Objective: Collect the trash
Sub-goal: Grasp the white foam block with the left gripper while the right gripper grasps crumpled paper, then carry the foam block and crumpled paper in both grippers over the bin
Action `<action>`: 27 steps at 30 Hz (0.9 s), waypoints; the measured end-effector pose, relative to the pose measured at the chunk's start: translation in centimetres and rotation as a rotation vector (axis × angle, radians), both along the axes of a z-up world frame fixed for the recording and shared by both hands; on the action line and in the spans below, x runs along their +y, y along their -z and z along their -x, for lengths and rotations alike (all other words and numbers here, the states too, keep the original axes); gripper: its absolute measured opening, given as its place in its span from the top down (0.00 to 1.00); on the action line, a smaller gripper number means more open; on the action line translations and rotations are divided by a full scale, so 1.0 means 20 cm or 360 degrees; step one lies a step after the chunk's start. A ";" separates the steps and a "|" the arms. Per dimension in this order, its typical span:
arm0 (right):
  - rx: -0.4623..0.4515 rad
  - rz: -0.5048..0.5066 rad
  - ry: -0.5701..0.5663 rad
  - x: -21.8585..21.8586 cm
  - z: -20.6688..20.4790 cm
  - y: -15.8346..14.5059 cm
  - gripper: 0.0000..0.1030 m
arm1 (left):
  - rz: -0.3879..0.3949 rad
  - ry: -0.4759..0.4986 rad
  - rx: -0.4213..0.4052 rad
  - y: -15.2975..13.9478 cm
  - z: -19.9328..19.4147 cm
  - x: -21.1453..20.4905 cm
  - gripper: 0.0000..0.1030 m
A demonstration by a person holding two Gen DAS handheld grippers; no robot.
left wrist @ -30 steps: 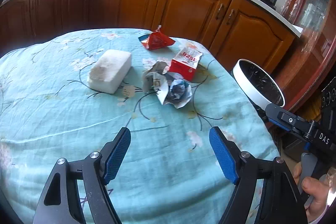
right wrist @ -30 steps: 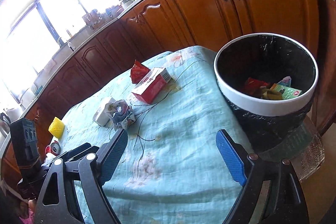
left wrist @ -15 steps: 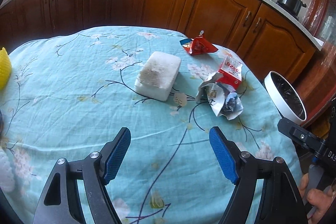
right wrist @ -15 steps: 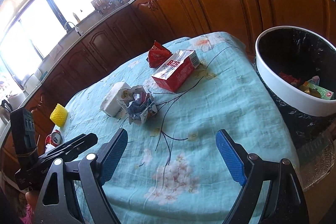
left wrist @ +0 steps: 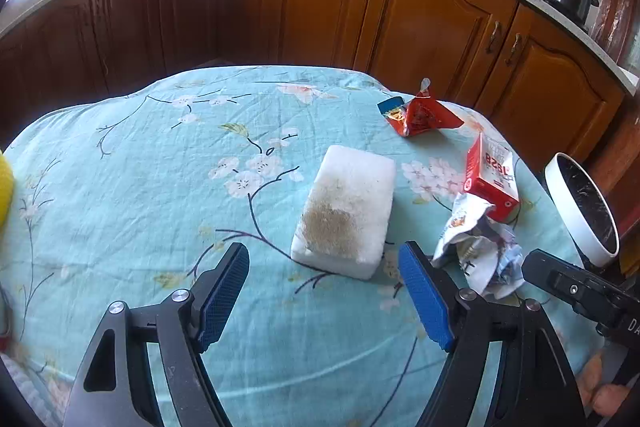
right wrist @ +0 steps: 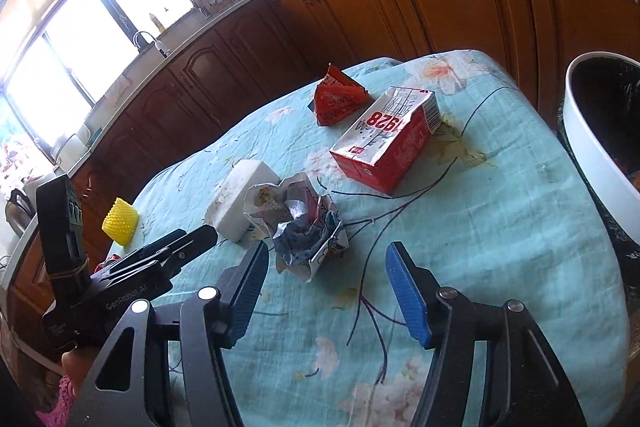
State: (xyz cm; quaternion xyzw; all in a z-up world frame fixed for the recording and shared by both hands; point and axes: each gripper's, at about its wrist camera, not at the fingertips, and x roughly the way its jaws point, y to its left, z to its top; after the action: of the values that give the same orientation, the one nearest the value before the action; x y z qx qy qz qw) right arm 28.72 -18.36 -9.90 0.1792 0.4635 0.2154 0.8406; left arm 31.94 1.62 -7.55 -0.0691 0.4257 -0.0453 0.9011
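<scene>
On the teal flowered tablecloth lie a stained white foam block, a crumpled silver-white wrapper, a red and white carton and a red snack bag. My left gripper is open and empty, just short of the foam block. My right gripper is open and empty, just short of the crumpled wrapper. The carton, the red bag and the foam block lie beyond it.
A white bin with a black liner stands off the table's right edge; it also shows in the left wrist view. A yellow object sits at the table's left. Wooden kitchen cabinets run behind the table.
Both grippers have swung left, away from the bin. The left one now faces the foam block and the right one has closed in on the crumpled wrapper. Both stayed open.
</scene>
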 end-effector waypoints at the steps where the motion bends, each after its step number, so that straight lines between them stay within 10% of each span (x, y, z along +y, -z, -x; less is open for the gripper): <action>1: 0.0016 -0.0007 -0.0001 0.01 -0.02 0.02 0.41 | -0.0007 0.0002 0.0010 0.02 -0.03 0.00 0.26; 7: 0.0078 -0.0051 -0.0021 0.04 -0.06 0.07 0.77 | -0.0018 0.0095 0.0053 0.10 -0.14 -0.06 0.51; 13: 0.0017 -0.0060 0.0005 -0.03 0.00 0.02 0.97 | -0.0032 0.0091 -0.0009 0.05 -0.06 -0.09 0.54; 27: -0.0127 -0.0008 0.0098 -0.30 0.21 -0.14 0.97 | 0.0104 0.0204 -0.0112 -0.15 0.31 -0.24 0.54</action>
State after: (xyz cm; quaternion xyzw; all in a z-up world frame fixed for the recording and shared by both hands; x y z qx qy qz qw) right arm 24.62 -24.32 -7.19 0.1868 0.4233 0.1977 0.8642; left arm 25.71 -3.12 -4.62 -0.0694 0.3958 -0.1191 0.9080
